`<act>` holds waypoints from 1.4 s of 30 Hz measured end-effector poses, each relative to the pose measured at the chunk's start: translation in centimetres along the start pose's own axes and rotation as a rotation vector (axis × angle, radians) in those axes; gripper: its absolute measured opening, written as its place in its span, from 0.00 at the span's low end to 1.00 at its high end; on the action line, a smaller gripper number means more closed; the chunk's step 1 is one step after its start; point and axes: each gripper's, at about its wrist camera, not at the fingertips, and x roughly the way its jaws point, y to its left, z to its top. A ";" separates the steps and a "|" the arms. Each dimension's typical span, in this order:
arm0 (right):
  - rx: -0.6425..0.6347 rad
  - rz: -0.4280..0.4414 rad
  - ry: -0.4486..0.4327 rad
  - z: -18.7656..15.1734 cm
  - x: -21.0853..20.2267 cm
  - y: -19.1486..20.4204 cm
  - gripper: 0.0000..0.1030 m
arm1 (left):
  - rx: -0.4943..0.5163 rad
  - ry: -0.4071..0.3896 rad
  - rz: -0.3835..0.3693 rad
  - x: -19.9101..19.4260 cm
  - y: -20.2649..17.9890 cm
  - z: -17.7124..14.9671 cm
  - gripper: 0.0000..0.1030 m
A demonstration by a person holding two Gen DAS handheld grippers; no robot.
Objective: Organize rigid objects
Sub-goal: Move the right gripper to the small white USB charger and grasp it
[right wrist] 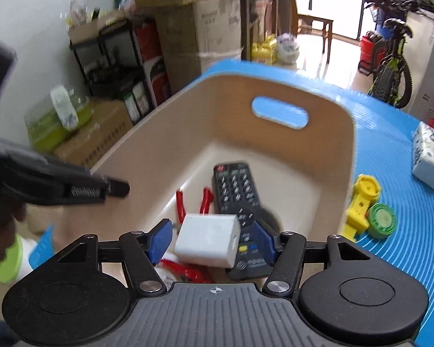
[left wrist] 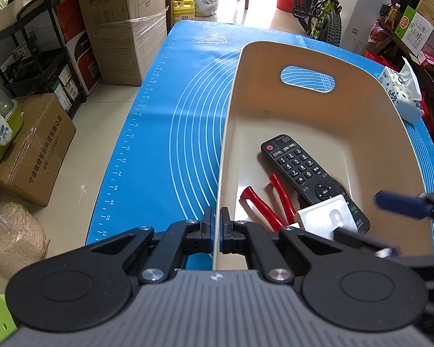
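Note:
A beige basket [left wrist: 303,110] stands on the blue mat [left wrist: 173,115]. My left gripper [left wrist: 217,225] is shut on the basket's thin left wall, one pad on each side. Inside the basket lie a black remote [left wrist: 303,170], red-handled pliers [left wrist: 280,193] and a white block [left wrist: 324,214]. In the right wrist view my right gripper [right wrist: 211,240] hangs open over the basket [right wrist: 318,156]. The white block [right wrist: 208,240] sits between its blue pads with a gap on each side. It rests on the remote [right wrist: 235,190] and the pliers [right wrist: 180,202].
A yellow plastic toy [right wrist: 361,202] and a green round lid [right wrist: 382,219] lie on the mat to the right of the basket. A tissue pack [right wrist: 431,156] sits further right. Cardboard boxes, a black shelf and a bicycle stand around the table.

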 end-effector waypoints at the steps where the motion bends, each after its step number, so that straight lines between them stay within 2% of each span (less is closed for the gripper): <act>1: 0.008 -0.005 -0.020 0.1 -0.6 -0.3 0.68 | 0.000 0.000 0.000 0.0 0.0 0.0 0.04; 9: 0.133 -0.104 -0.152 0.8 -4.6 -5.8 0.68 | 0.001 0.000 0.001 0.0 0.0 0.0 0.04; 15: 0.216 -0.219 -0.155 -0.6 -4.4 -10.1 0.68 | 0.000 0.000 0.001 0.0 0.0 0.0 0.04; 20: 0.217 -0.280 -0.088 -2.1 -2.8 -12.3 0.68 | 0.001 0.000 0.001 0.0 0.0 0.0 0.05; 25: 0.268 -0.224 -0.008 -3.7 -0.7 -14.0 0.68 | 0.001 0.000 0.001 0.0 0.0 0.0 0.05; 28: 0.257 -0.185 0.021 -4.5 0.1 -13.8 0.68 | 0.000 0.000 0.000 0.0 0.0 0.0 0.05; 31: 0.177 -0.168 0.023 -4.5 0.4 -13.5 0.68 | 0.000 0.000 -0.001 0.0 0.0 0.0 0.05; 37: 0.043 -0.013 0.077 -4.8 1.0 -14.6 0.68 | 0.004 0.001 0.004 -0.1 0.0 0.0 0.05; 42: -0.130 0.041 0.123 -5.0 1.9 -14.2 0.69 | 0.007 0.003 0.020 0.0 -0.1 0.1 0.05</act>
